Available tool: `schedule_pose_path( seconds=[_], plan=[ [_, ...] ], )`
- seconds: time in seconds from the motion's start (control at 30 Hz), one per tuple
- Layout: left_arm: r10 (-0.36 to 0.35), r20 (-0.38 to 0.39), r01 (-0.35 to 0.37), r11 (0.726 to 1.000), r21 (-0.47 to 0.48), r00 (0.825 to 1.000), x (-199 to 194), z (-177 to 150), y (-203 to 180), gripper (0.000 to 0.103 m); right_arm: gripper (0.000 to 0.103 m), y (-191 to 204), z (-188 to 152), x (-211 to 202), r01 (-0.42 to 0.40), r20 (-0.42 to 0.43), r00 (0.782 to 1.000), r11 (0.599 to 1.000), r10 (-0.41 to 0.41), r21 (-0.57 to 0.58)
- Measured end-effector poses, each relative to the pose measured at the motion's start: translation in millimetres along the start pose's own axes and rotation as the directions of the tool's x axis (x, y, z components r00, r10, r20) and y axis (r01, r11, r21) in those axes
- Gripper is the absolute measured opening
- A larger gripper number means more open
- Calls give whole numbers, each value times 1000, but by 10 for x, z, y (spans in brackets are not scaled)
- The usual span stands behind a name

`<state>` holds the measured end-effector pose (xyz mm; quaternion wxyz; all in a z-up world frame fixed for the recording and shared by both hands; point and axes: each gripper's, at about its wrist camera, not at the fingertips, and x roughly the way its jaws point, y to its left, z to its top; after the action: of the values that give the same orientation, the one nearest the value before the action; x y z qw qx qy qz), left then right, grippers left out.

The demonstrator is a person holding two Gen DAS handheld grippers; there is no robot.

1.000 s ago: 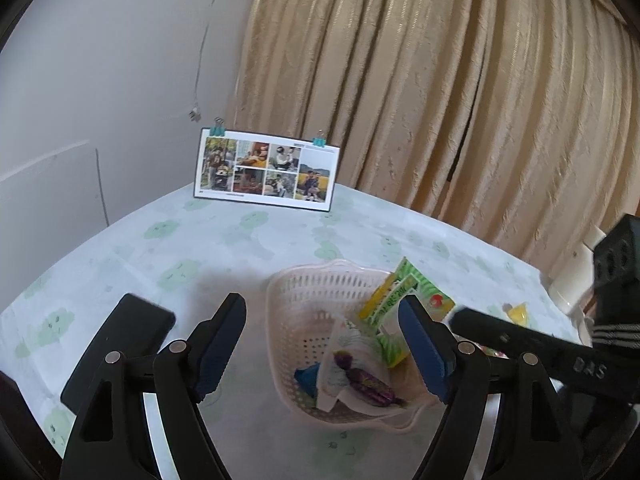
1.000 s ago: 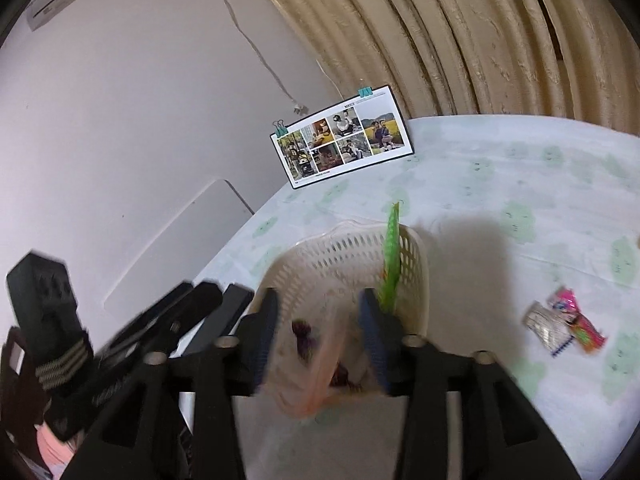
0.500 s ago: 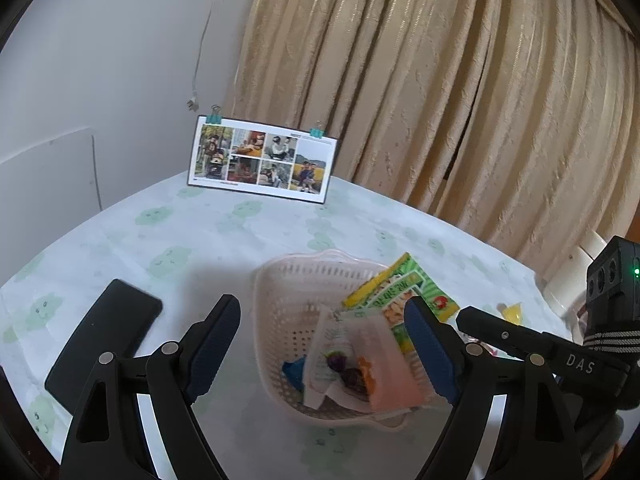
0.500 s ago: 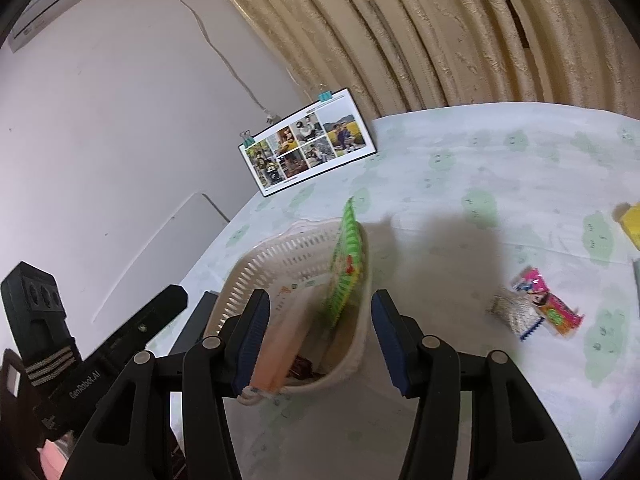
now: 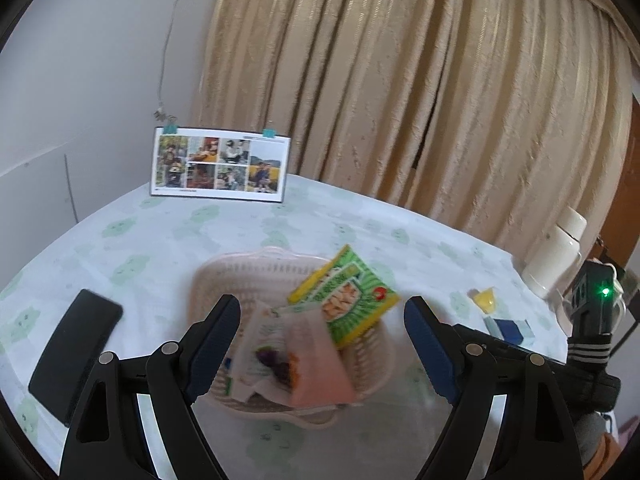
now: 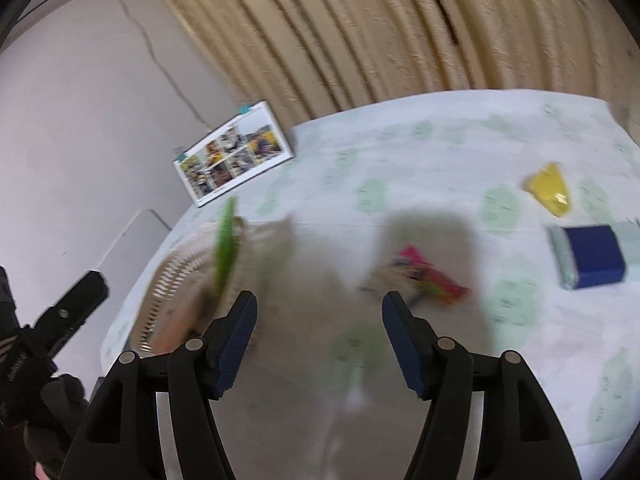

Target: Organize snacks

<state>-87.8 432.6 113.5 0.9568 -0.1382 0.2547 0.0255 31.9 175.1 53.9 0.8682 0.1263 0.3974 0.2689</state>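
From my left gripper [image 5: 322, 338], jaws spread wide and holding nothing, I see a black phone [image 5: 74, 350] lying flat off to its left, its near end cut off behind the gripper's frame. Straight ahead between the fingers sits the pale basket [image 5: 240, 270], with a green snack bag [image 5: 346, 296] propped against its right side and a pink packet [image 5: 320, 368] and a white wrapper [image 5: 260, 348] lying in it; the purple print on the wrapper is too soft for me to read. Beyond the basket the tablecloth [image 5: 200, 236] runs bare up to a photo card [image 5: 220, 168] standing at the far edge by the curtain [image 5: 400, 80]. The right-wrist view is badly smeared by motion: my right gripper [image 6: 320, 340] is also parted and empty, the basket [image 6: 172, 276] sits off to its left, half lost in blur, and only this camera shows a pink and silver candy pack [image 6: 420, 276] just ahead of the right finger. Further right lie a yellow packet [image 6: 550, 188] and a blue box [image 6: 592, 256], well apart from each other, with open cloth around them; the left camera catches these two only small, past its right finger.
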Motion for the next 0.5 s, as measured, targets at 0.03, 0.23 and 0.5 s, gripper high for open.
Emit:
schedule_pose_path(
  seconds=[0.03, 0.23, 0.5],
  plan=[
    [-5, -2, 5, 1000, 4, 1000, 7, -3, -34, 84, 63, -72, -2, -17, 11, 1, 1000, 1000, -11, 12],
    [-42, -19, 43, 998, 41, 999, 68, -23, -322, 84, 63, -628, -34, -237, 98, 17, 995, 989, -100, 108],
    [-98, -79, 106, 988, 110, 992, 261, -111, -829, 84, 65, -1202, -30, -469, 155, 24, 986, 959, -165, 237]
  ],
)
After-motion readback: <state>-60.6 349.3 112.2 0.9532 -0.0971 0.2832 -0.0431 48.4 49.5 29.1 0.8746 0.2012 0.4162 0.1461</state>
